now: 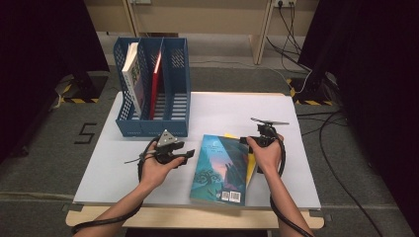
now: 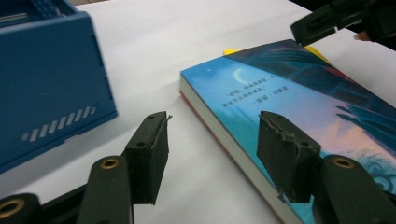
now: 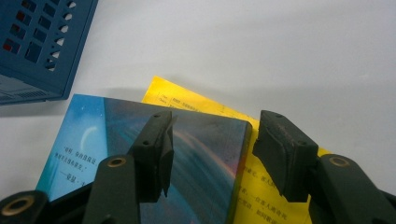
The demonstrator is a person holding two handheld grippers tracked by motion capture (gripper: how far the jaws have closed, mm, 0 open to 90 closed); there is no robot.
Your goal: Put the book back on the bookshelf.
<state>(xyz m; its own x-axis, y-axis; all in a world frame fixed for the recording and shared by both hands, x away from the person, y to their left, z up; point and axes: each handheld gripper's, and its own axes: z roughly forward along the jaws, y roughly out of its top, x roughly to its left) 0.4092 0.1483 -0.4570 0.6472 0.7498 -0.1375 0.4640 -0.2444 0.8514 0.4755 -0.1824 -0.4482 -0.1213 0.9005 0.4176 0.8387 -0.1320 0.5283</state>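
So the blue paperback book with the night-sky cover (image 1: 222,168) is lying flat on the white surface (image 1: 296,163), right between the two sets of tongs, and it sits on top of a thin yellow book (image 3: 201,100) that pokes out past its far and right edges.

Left tongs (image 2: 212,154) are spread wide with nothing clamped. They straddle the blue book's near long edge: one pad is over the bare surface, the other over the cover. Can't tell if that pad actually touches the cover.

Right tongs (image 3: 212,156) are also gaping wide, nothing gripped. In the right gripper view, one pad hangs over the blue cover's corner and the other over the yellow book, with the blue book's edge in the gap.

Beyond the left tongs, away from the person, there's a blue plastic three-slot file rack (image 1: 153,94) with a couple of books standing in it, just past the blue book's far-left corner.
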